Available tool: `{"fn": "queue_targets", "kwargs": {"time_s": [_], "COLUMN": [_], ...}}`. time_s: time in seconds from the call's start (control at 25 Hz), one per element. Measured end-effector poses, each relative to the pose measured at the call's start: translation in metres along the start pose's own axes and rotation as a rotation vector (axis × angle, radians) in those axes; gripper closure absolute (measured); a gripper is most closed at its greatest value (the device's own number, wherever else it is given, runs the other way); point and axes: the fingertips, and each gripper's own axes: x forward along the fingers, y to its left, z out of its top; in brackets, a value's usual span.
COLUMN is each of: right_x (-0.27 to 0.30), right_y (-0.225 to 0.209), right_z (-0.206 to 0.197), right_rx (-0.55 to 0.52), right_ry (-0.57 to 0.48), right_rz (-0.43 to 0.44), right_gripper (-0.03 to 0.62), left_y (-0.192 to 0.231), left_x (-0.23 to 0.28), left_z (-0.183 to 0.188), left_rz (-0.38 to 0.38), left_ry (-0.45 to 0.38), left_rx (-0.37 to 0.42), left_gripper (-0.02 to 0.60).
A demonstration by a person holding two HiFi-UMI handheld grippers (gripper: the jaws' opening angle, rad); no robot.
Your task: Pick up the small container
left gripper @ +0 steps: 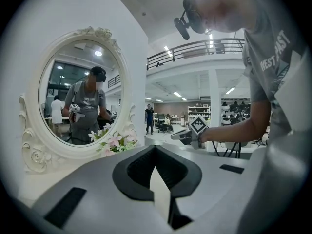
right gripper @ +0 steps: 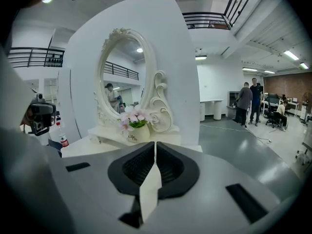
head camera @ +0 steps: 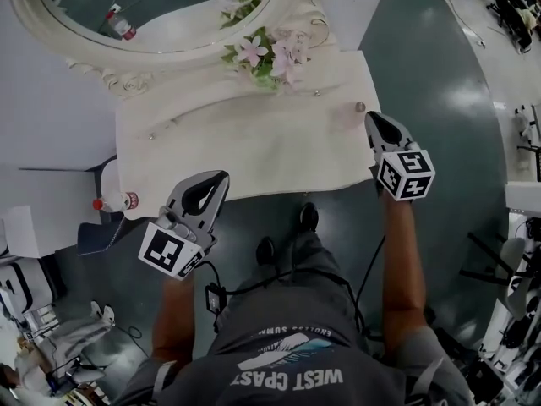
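Head view: the small container [head camera: 358, 108] sits at the dressing table's [head camera: 254, 159] right edge, just beyond your right tongs [head camera: 378, 122]. Your left tongs [head camera: 205, 194] hang off the front edge.

Left gripper view: jaws together, nothing between.

Right gripper view: jaws closed and empty too. The flower pot [right gripper: 132, 133] shows ahead, but I can't make out the container. It looks light, rigid and probably slick, so open up and pinch its sides low.
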Motion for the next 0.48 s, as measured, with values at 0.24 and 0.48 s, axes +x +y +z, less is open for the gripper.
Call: {"fn": "queue_targets", "kwargs": {"time_s": [0.24, 0.48], "right_x": [0.023, 0.044], "right_y": [-0.014, -0.027], "right_z": [-0.02, -0.038], "right_rx": [0.008, 0.018], "right_ry": [0.031, 0.051], "right_rz": [-0.003, -0.008], "right_gripper": [0.533, 0.478], "left_y": [0.002, 0.004], "left_x": [0.01, 0.017], "left_z": [-0.011, -0.024], "left_rz": [-0.004, 0.002], "left_ry": [0.018, 0.042], "left_rx": [-0.011, -0.028], "left_gripper": [0.566, 0.566]}}
